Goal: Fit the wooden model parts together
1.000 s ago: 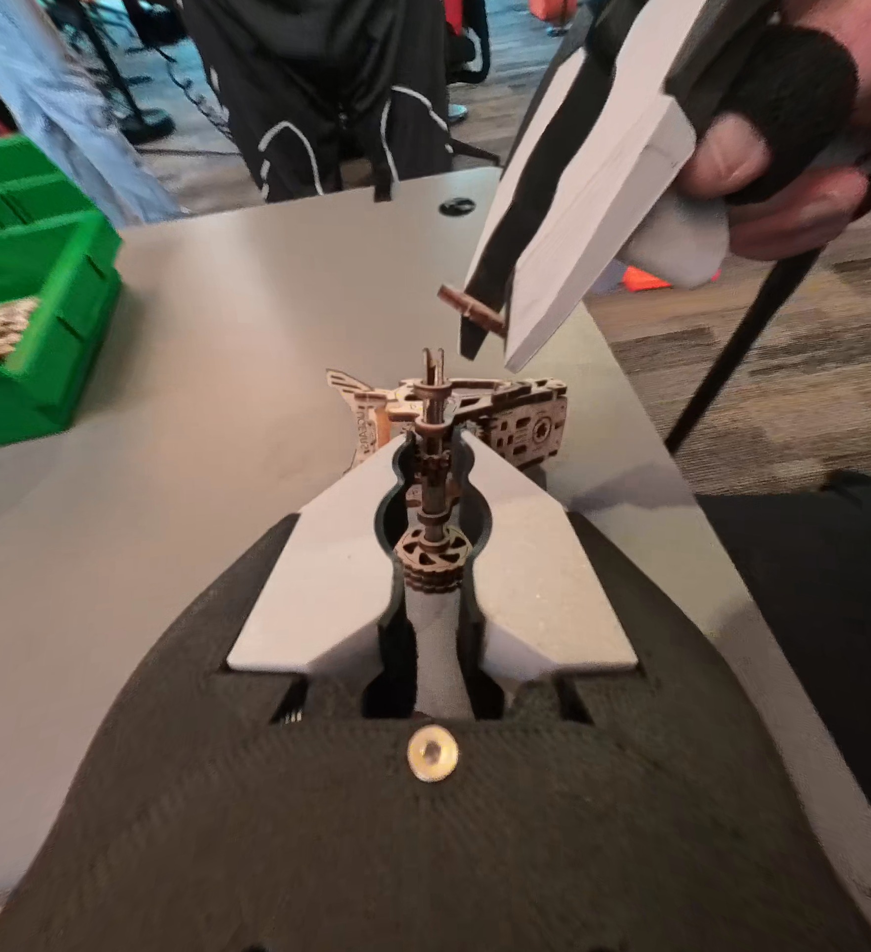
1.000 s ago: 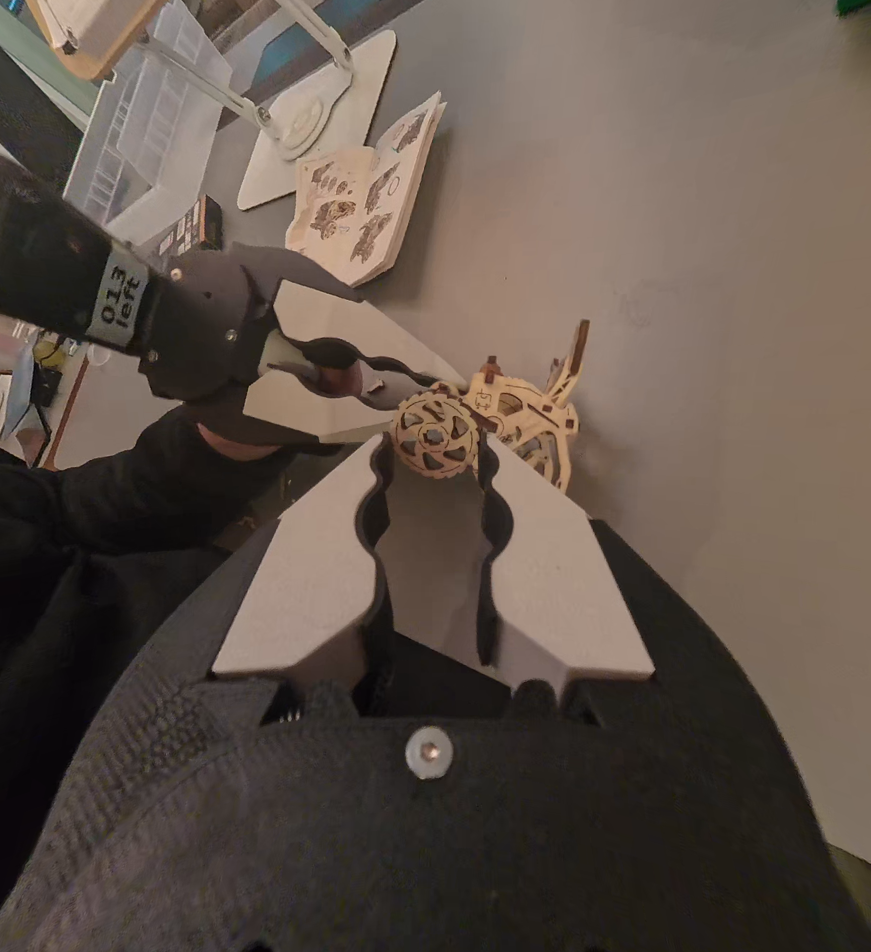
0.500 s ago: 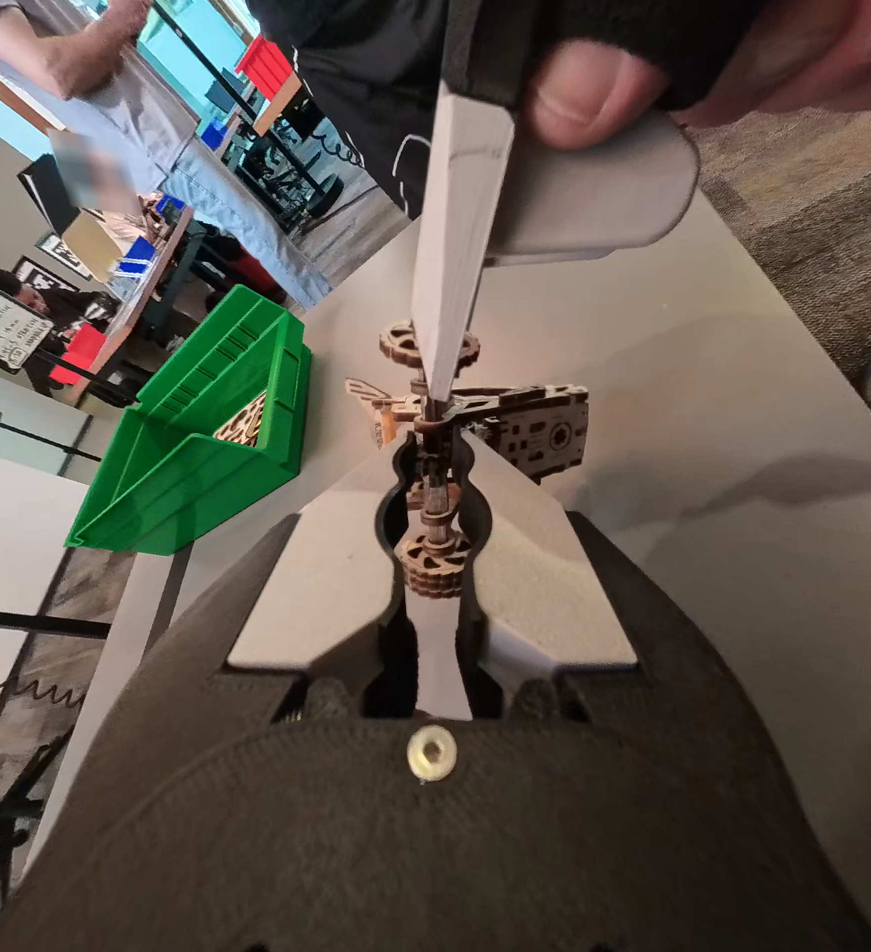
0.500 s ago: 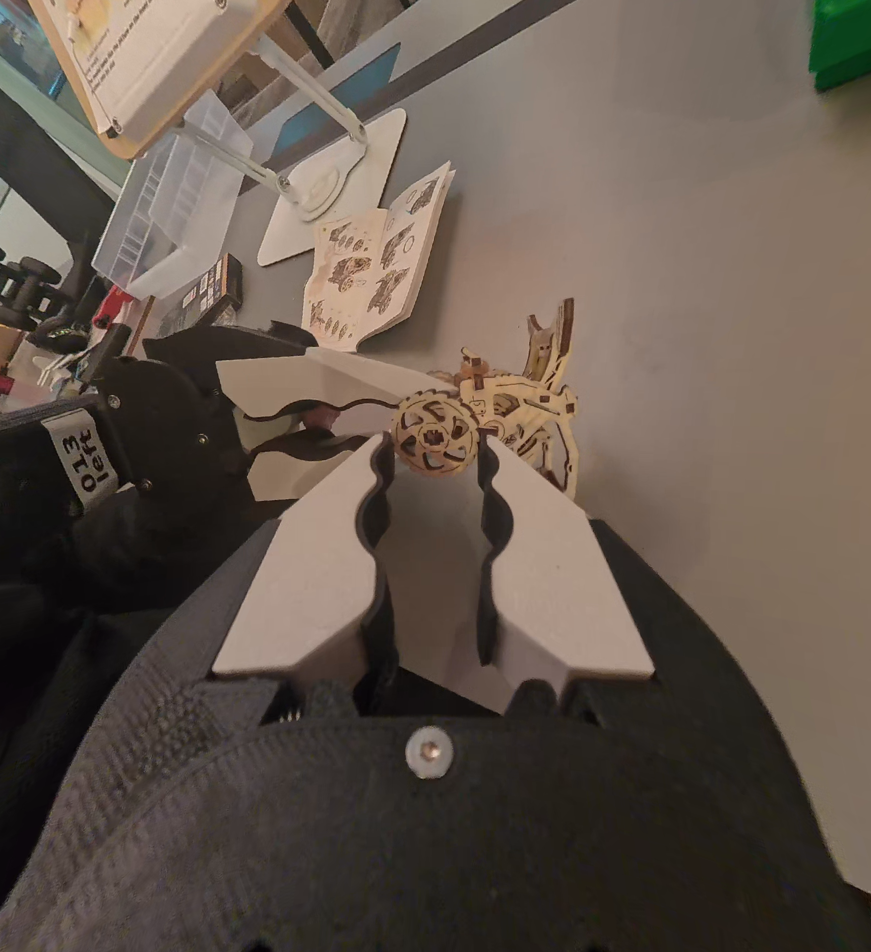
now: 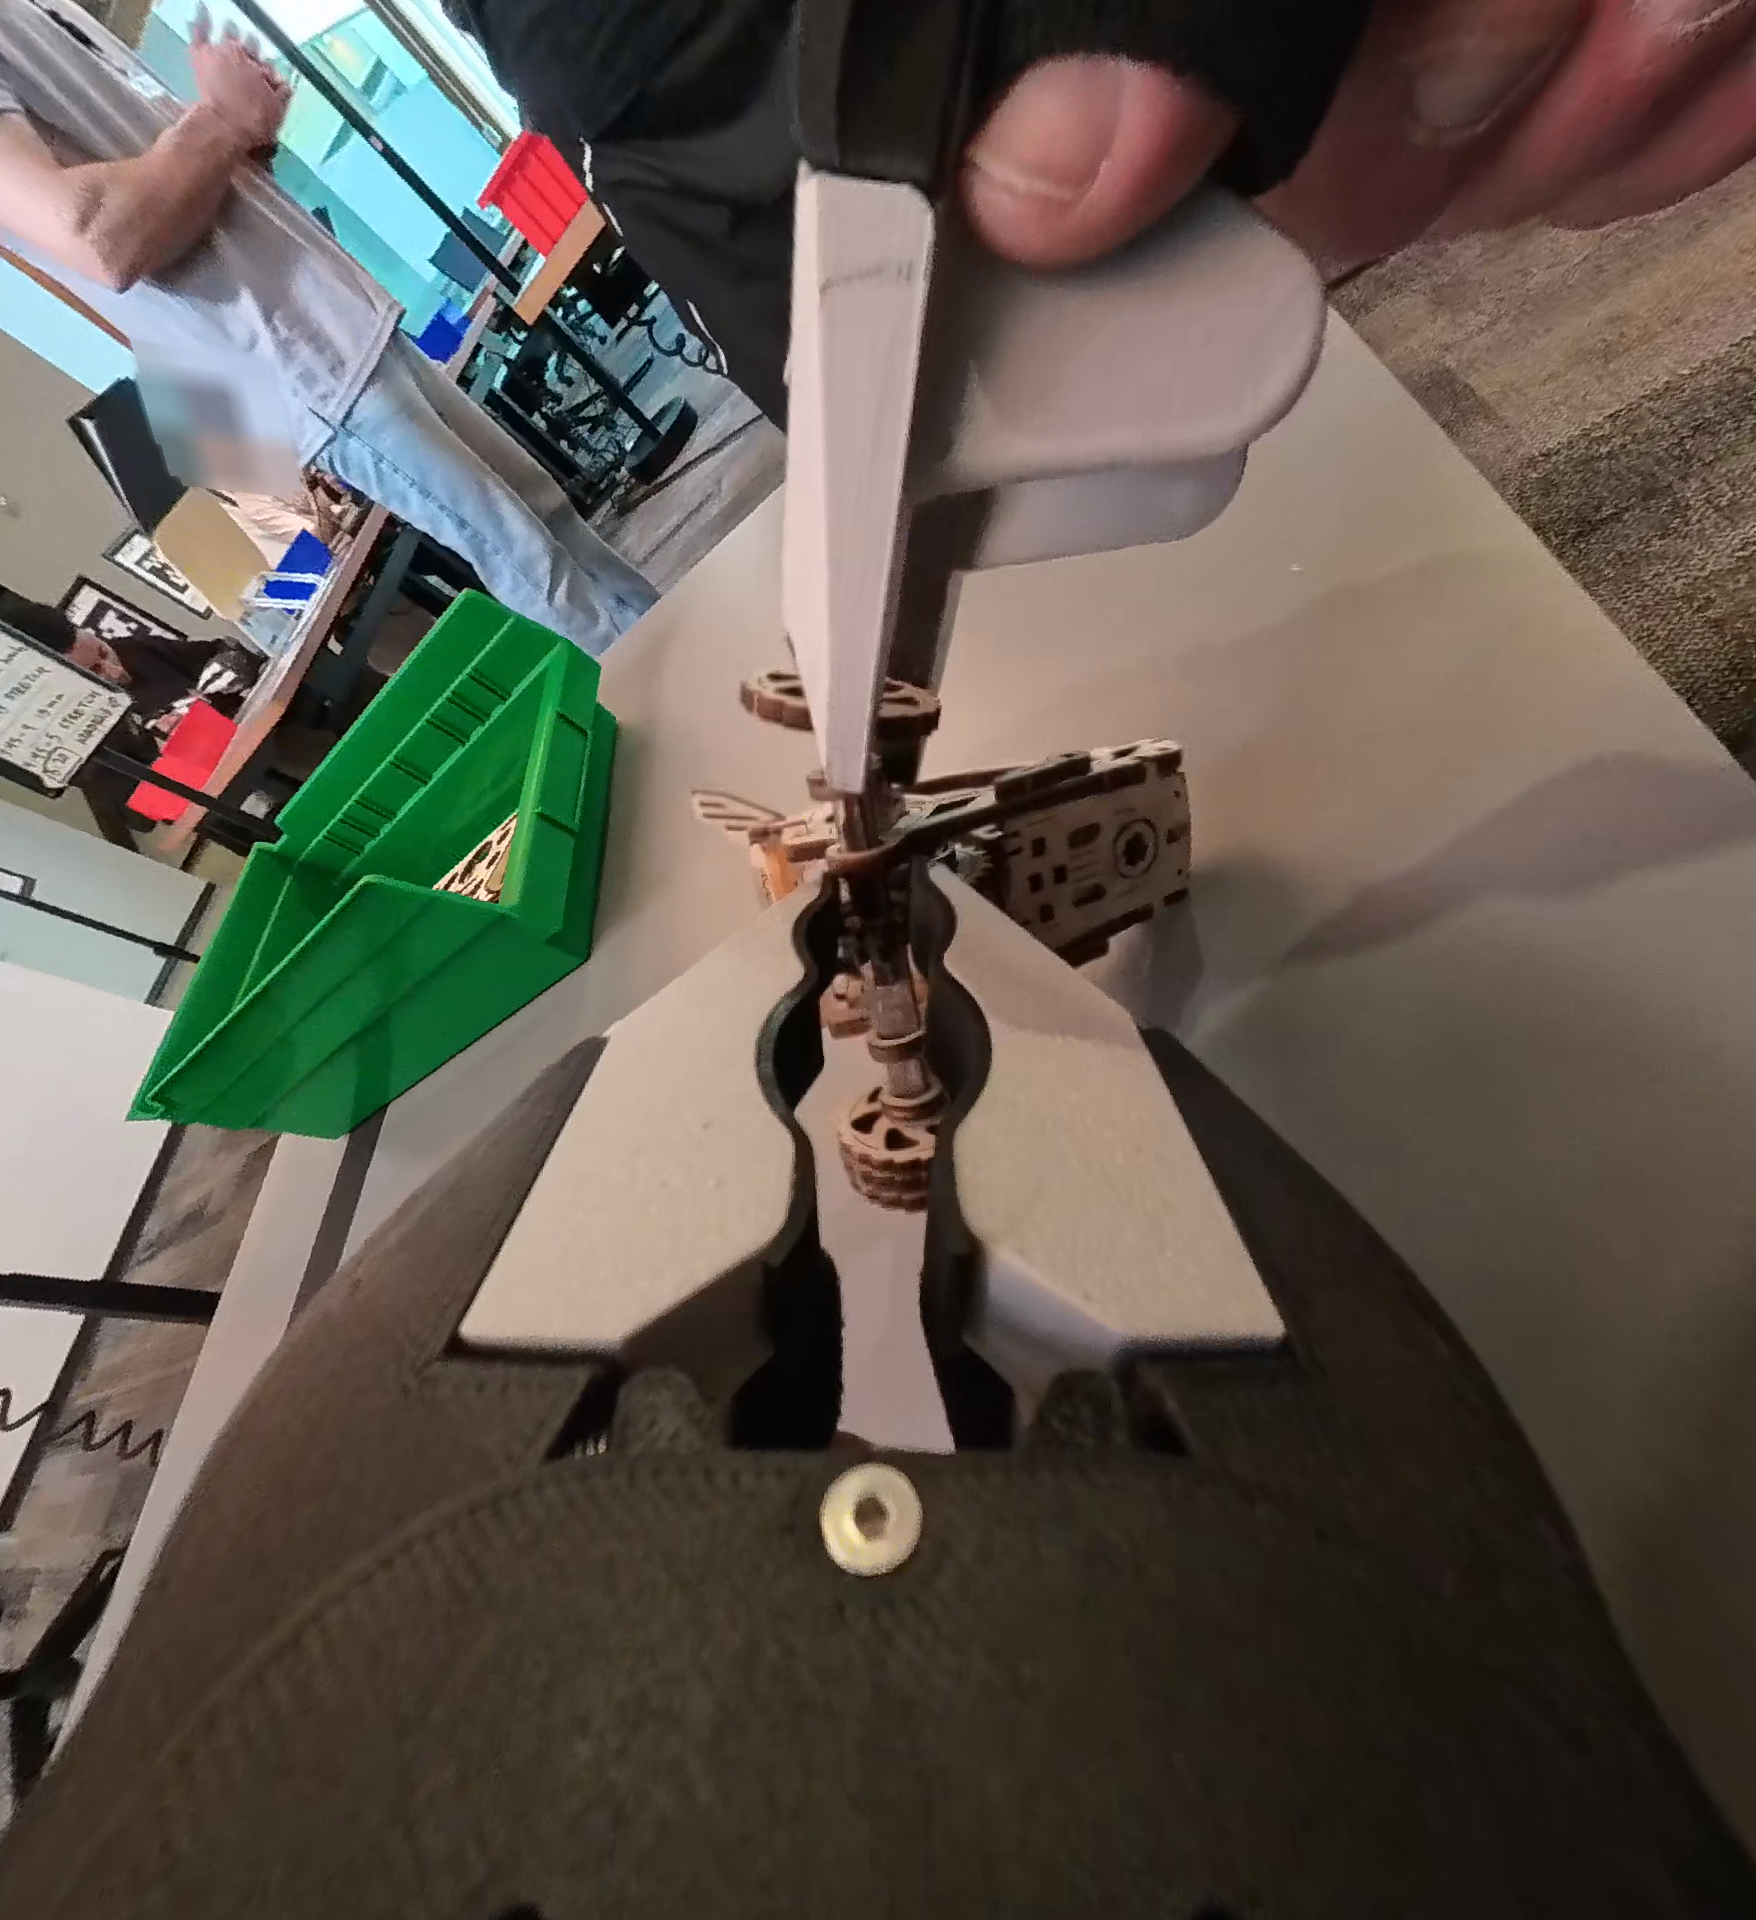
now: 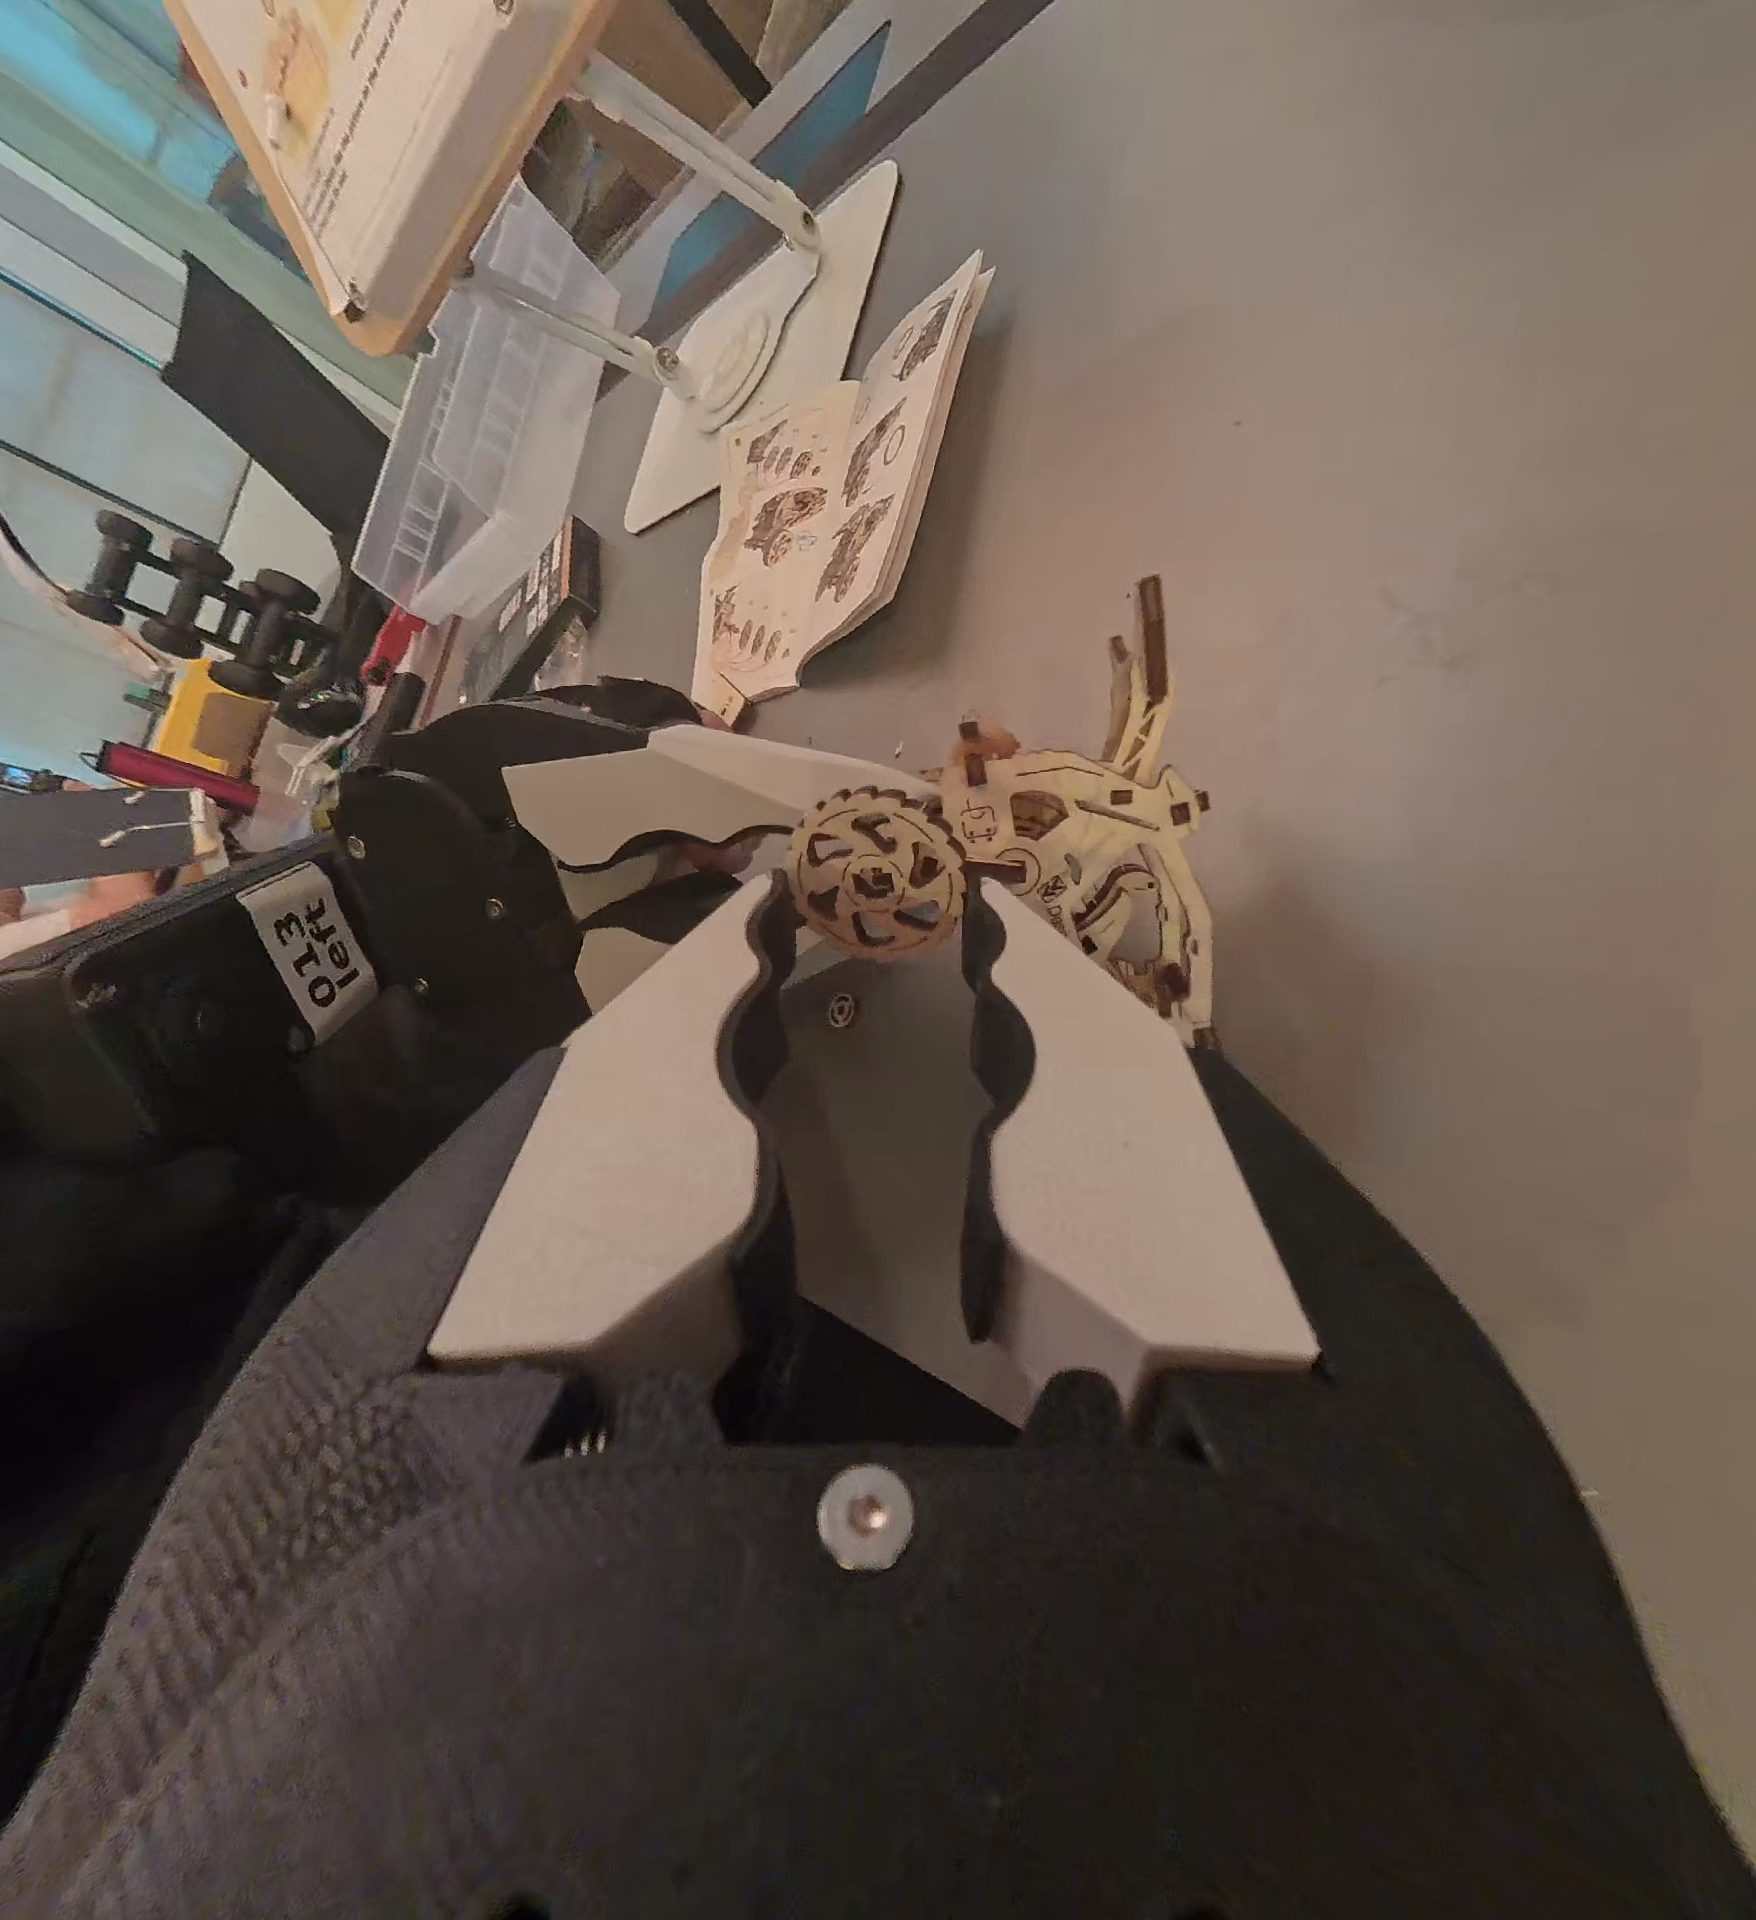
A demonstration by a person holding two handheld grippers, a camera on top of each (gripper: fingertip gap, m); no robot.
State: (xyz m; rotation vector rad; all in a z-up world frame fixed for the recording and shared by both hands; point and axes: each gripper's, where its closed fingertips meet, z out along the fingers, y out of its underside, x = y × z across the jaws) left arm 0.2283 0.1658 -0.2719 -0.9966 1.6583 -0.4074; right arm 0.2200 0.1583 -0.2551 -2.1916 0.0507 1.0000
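Note:
The wooden model is a pale laser-cut body with an axle of small gears. My left gripper is shut on that axle and holds the model just above the grey table. My right gripper is shut on a round wooden gear wheel, held by its rim at the fingertips. In the left wrist view the right gripper comes down from above, with the wheel at the far end of the axle. In the right wrist view the left gripper reaches in from the left, beside the model.
A green bin with wooden parts stands at the table's left. An open instruction booklet, a white stand base and a clear plastic box lie beyond the model. People stand past the table's far edge. Both grippers' tips are close together, under 4 cm apart.
My right gripper has come down from the upper right with the wheel and now sits at the end of the axle. The left gripper has tilted, still holding the model.

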